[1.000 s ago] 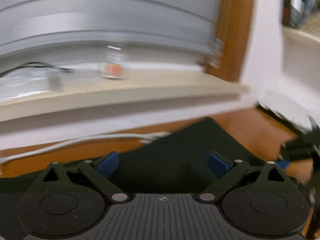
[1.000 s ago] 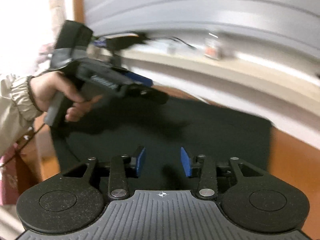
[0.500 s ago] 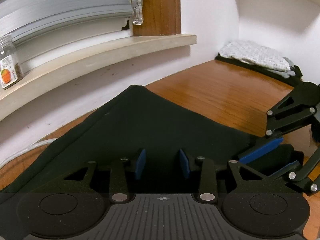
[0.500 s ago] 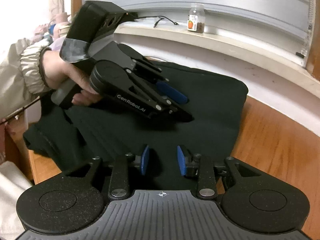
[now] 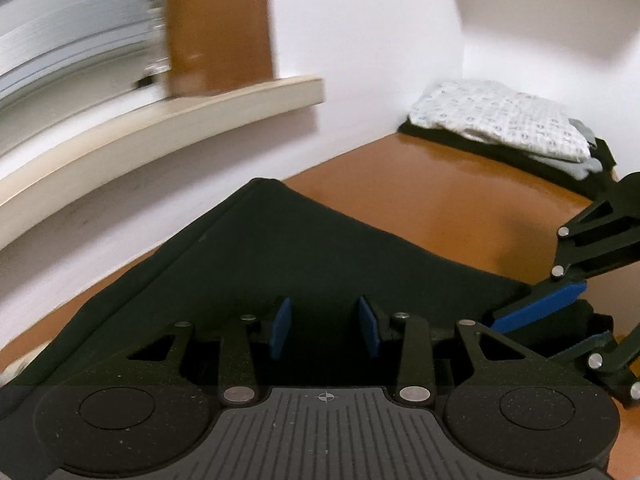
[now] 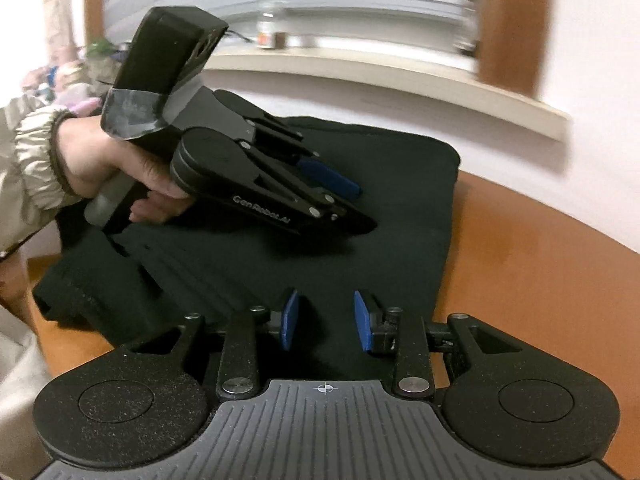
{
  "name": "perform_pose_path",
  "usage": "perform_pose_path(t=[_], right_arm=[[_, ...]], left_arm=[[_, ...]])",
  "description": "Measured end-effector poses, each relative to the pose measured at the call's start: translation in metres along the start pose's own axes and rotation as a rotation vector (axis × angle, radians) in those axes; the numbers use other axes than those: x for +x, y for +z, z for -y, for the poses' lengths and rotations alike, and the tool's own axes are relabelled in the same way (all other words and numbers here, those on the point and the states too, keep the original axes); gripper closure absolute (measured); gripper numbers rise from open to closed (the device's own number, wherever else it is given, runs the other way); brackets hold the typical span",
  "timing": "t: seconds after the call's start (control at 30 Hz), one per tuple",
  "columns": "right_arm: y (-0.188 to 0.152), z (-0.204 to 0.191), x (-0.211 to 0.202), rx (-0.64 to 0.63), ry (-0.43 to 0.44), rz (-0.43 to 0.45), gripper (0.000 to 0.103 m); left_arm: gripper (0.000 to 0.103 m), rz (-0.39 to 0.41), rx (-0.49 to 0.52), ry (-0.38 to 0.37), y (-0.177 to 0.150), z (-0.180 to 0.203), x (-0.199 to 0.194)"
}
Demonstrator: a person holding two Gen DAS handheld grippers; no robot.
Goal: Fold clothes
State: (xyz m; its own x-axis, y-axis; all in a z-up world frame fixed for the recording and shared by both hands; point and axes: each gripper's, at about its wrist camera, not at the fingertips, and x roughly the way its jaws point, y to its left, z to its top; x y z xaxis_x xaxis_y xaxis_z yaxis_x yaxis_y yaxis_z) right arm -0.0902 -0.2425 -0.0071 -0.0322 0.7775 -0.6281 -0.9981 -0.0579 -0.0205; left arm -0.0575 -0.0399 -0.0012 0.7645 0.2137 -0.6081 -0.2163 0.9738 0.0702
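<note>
A dark garment (image 5: 320,248) lies flat on the wooden table (image 5: 440,200), one corner pointing at the wall. My left gripper (image 5: 324,328) hovers low over it, open by a narrow gap, with only flat cloth below. In the right wrist view the garment (image 6: 400,184) spreads across the middle, and a hand (image 6: 92,160) holds the left gripper (image 6: 352,204) with its fingertips down on the cloth. My right gripper (image 6: 326,320) is open by a similar gap above the garment's near edge. In the left wrist view the right gripper (image 5: 568,324) sits at the garment's right edge.
A cream window sill (image 5: 160,128) runs along the wall behind the garment, and a small jar (image 6: 266,34) stands on it. A stack of folded clothes (image 5: 500,120), topped by a white patterned one, sits in the far right corner. Bare table (image 6: 540,260) lies to the right.
The left gripper's fingers narrowed from a wide gap a second ago. It swung right and settled over the garment's corner. The right gripper's gap stayed the same.
</note>
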Motion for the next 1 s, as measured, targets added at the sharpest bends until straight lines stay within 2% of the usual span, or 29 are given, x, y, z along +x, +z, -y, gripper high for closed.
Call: perform_pose_path(t=[0.2,0.37,0.47,0.53,0.57,0.6,0.7,0.73,0.77,0.87,1.0], right_arm=[[-0.015,0.05,-0.02,0.029,-0.104,-0.034,0.072],[-0.031,0.082,-0.032,0.094,-0.149,-0.014,0.072],[-0.038,0.087,-0.035,0.134,-0.147,0.023,0.072],[-0.038,0.085,-0.035,0.153,-0.163,0.035,0.071],[-0.036,0.082,-0.035,0.159,-0.176,0.041,0.07],[-0.034,0.078,-0.036,0.163,-0.19,0.051,0.07],[-0.027,0.061,-0.037,0.166,-0.199,0.093,0.064],[-0.023,0.054,-0.037,0.164,-0.189,0.108,0.058],[-0.016,0.046,-0.032,0.152,-0.172,0.116,0.056],[0.004,0.018,-0.018,0.109,-0.119,0.133,0.054],[0.035,-0.029,0.013,0.045,-0.023,0.141,0.049]], left_arm=[[0.063,0.001,0.006,-0.027,0.037,0.035,0.048],[0.063,-0.01,-0.016,-0.049,0.043,0.031,0.048],[0.06,-0.018,-0.03,-0.061,0.045,0.028,0.047],[0.05,-0.023,-0.039,-0.07,0.047,0.026,0.046],[0.038,-0.025,-0.044,-0.074,0.048,0.025,0.045],[0.035,-0.028,-0.049,-0.078,0.049,0.024,0.045],[0.033,-0.012,-0.074,-0.04,0.042,-0.009,0.008],[0.031,-0.006,-0.083,-0.026,0.04,-0.021,-0.006],[0.022,0.0,-0.092,-0.012,0.037,-0.032,-0.019],[0.02,0.018,-0.119,0.029,0.029,-0.068,-0.06],[0.013,0.026,-0.173,0.127,0.004,-0.121,-0.114]])
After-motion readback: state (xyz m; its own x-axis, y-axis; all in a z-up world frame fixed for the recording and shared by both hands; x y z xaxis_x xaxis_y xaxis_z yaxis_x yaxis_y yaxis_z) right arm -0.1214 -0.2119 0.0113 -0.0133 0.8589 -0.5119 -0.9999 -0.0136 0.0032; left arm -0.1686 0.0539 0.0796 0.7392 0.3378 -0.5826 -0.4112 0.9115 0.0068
